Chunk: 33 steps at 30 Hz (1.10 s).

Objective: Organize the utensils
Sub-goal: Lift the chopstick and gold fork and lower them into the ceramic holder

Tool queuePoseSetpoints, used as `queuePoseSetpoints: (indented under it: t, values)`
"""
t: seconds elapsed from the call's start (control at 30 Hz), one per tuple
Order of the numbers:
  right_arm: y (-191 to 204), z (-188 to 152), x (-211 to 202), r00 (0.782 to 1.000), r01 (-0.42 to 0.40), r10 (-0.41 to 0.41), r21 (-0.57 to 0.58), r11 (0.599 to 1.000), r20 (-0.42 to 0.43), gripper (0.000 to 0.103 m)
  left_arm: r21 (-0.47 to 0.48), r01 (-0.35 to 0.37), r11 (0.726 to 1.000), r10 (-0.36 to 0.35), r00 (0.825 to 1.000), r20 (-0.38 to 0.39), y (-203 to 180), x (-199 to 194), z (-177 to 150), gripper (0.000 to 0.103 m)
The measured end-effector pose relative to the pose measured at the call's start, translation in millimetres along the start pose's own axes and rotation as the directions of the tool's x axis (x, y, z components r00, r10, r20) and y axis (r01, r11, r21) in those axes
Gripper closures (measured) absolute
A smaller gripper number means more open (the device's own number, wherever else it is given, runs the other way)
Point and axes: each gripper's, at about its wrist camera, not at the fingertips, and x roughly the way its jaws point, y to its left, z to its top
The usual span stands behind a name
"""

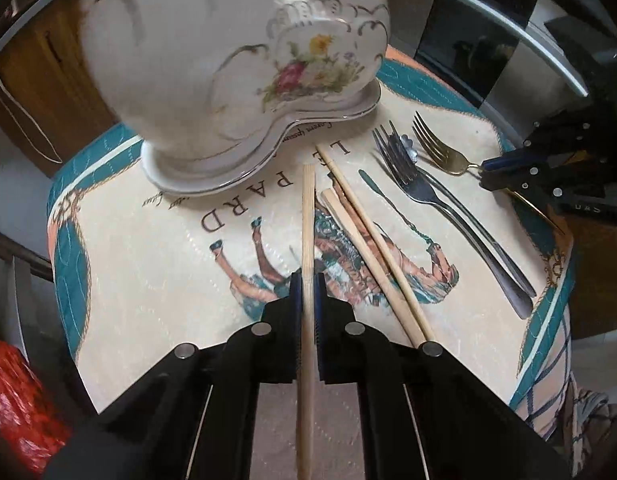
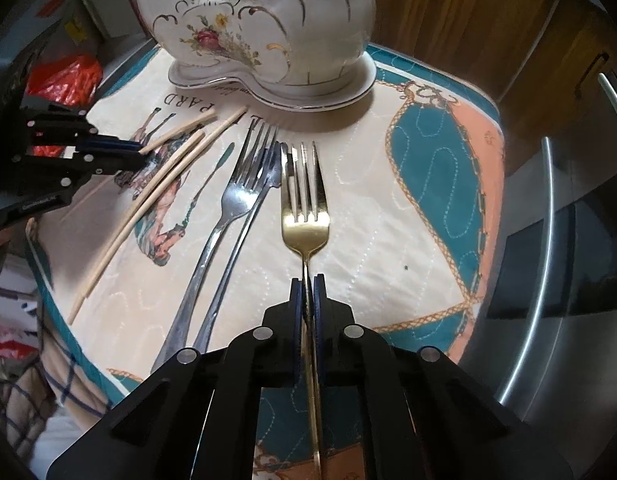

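My left gripper (image 1: 307, 280) is shut on a bamboo chopstick (image 1: 307, 224) that points toward the white floral ceramic holder (image 1: 236, 60). Two more chopsticks (image 1: 372, 248) lie on the printed mat to its right. My right gripper (image 2: 307, 282) is shut on the handle of a gold fork (image 2: 305, 200), tines pointing toward the holder (image 2: 260, 24). A silver fork (image 2: 236, 192) and a second silver utensil (image 2: 244, 216) beneath it lie to the left of the gold fork. The right gripper also shows in the left wrist view (image 1: 488, 170), and the left gripper in the right wrist view (image 2: 142, 152).
The holder stands on a matching saucer (image 1: 196, 180) at the back of the quilted mat (image 2: 388, 240). A red plastic bag (image 1: 16, 400) lies off the mat's left edge. A wooden cabinet (image 2: 488, 20) and a metal appliance (image 2: 568, 240) flank the table.
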Motion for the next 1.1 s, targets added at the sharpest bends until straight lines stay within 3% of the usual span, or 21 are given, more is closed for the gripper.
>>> queuePoseSetpoints:
  t: [0.27,0.6,0.77,0.9,1.1]
  values:
    - [-13.2,-8.3,-23.4,0.994,-0.038,0.032,0.054,0.998,0.103,0.097,-0.126,0.086,0.988,-0.063,0.983,0.174,37.4,-45.1,-37.4,0.097]
    - [-23.3,-10.3,-63.0,0.962,-0.112,0.078,0.116,0.987,0.262,0.097,-0.185,0.147,0.972,-0.078,0.938,0.338,54.8,-97.2,-49.8,0.097]
    - [-26.1,-4.9,-84.4,0.938,-0.133,0.085,0.124,0.983,0.336,0.097,-0.189,0.163,0.968,-0.064,0.894,0.444,55.6,-128.7,-41.1,0.097]
    - [-22.4,1.1,-102.6,0.911,-0.149,0.087,0.124,0.981,0.404,0.097,-0.200,0.171,0.965,-0.034,0.834,0.551,56.6,-156.8,-31.5,0.097]
    - [-19.8,17.7,-124.5,0.880,-0.151,0.081,0.115,0.982,0.467,0.097,-0.215,0.159,0.964,0.016,0.769,0.639,60.5,-178.6,-2.5,0.097]
